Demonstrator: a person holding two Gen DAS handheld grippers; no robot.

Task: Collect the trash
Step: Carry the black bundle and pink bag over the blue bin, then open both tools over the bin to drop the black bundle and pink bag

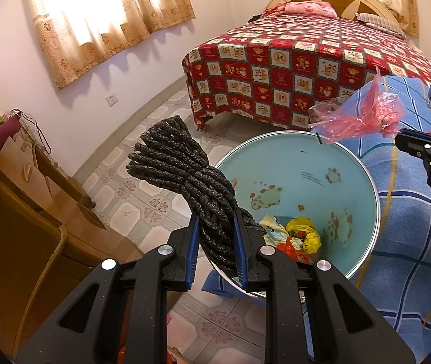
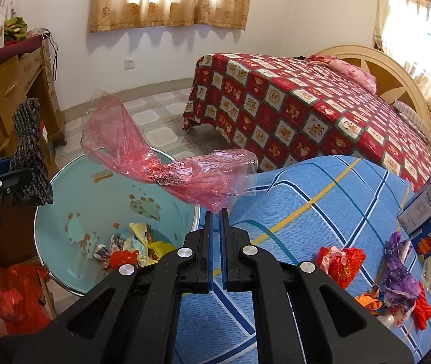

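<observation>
Trash in play: pink plastic bag (image 2: pixel 167 163) pinched in my right claw (image 2: pixel 215 212), jaws together on a thin fold at the bag's lower edge, most of the film flaring loose above and to both sides. It hangs over the near rim of the blue bin (image 2: pixel 64 182), partly over the blue checked blanket (image 2: pixel 321 212). My left claw (image 1: pixel 215 230) is clamped on a dark rope bundle (image 1: pixel 182 176), held above the bin's left rim.

Risks as I judge them:
- Bag is light and floppy; if I let go here it may drift or catch on the rim and land on the blanket, not inside.
- Grip is on a sliver of film, so it could slip out early.
- Rope bundle is long and stands proud of the claw; released at the rim it could tip outward onto the tiled floor (image 1: pixel 142 188).
- Both claws crowd the same opening, so a bump is possible.
- More scraps (image 2: pixel 345 261) wait on the blanket, near its right edge; a careless sweep could knock them off.

Bin already holds crumpled wrappers (image 1: pixel 300 236) at the bottom.
</observation>
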